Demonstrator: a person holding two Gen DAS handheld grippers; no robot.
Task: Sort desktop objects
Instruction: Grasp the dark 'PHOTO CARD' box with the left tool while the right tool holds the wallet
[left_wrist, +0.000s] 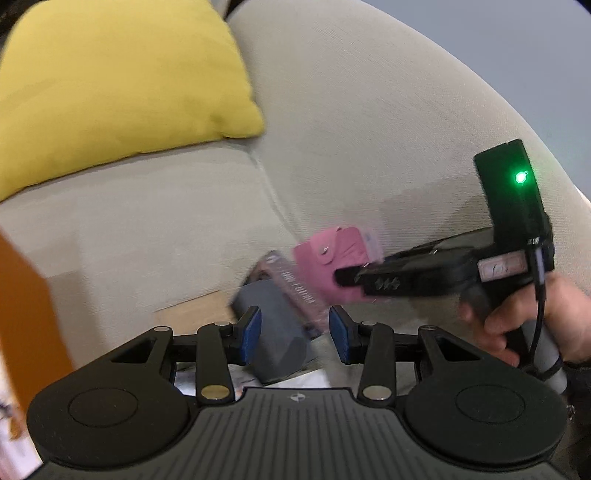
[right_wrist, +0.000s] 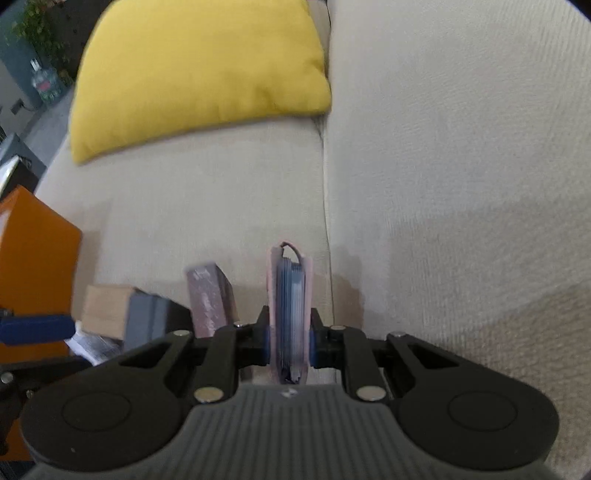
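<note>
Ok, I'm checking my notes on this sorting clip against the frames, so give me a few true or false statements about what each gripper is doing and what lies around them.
1. The right gripper is shut on a pink wallet. True.
2. The left gripper grips the grey box. False: its jaws stand open, and the box sits between them, apart from the pads.
3. A yellow cushion rests on the beige sofa. True.
4. The wallet is held flat, its broad face up, in the right wrist view. False: it stands on edge, spine towards the camera.
5. An orange box stands at the left. True.
</note>
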